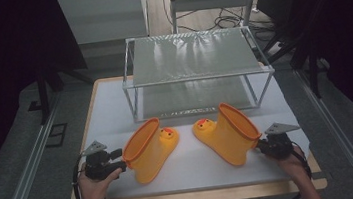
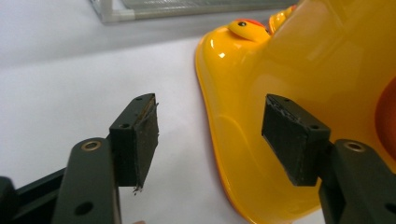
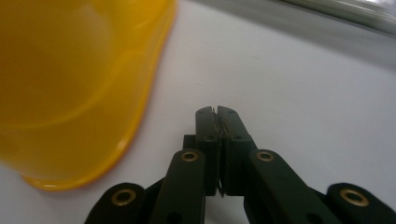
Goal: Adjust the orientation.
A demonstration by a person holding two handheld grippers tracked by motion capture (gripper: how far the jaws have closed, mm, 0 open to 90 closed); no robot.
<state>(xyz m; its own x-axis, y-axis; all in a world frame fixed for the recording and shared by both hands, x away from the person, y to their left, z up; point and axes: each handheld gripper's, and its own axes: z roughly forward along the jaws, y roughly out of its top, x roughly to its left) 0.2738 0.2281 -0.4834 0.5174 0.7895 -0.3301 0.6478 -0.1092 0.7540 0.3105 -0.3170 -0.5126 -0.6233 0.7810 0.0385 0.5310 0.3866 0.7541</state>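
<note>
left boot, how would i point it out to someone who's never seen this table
Start at the wire-framed shelf rack on the white table. Two yellow duck boots lie before it; the left boot is beside the open left gripper, its duck-face toe pointing right toward the other boot.

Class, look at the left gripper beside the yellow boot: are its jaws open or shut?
Open: the left gripper shows a wide gap between its pads, beside the left boot.

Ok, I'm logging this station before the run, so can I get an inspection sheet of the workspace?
Surface: white table top, bare near the edges.
Job's things: left boot and right boot, yellow, lying with toes facing each other.
Clutter: nothing seen.
Grippers: left gripper jaws open beside left boot; right gripper jaws shut, empty.
Cables: one trails from each gripper; more on floor behind.
Surroundings: wire rack behind boots; dark room.
</note>
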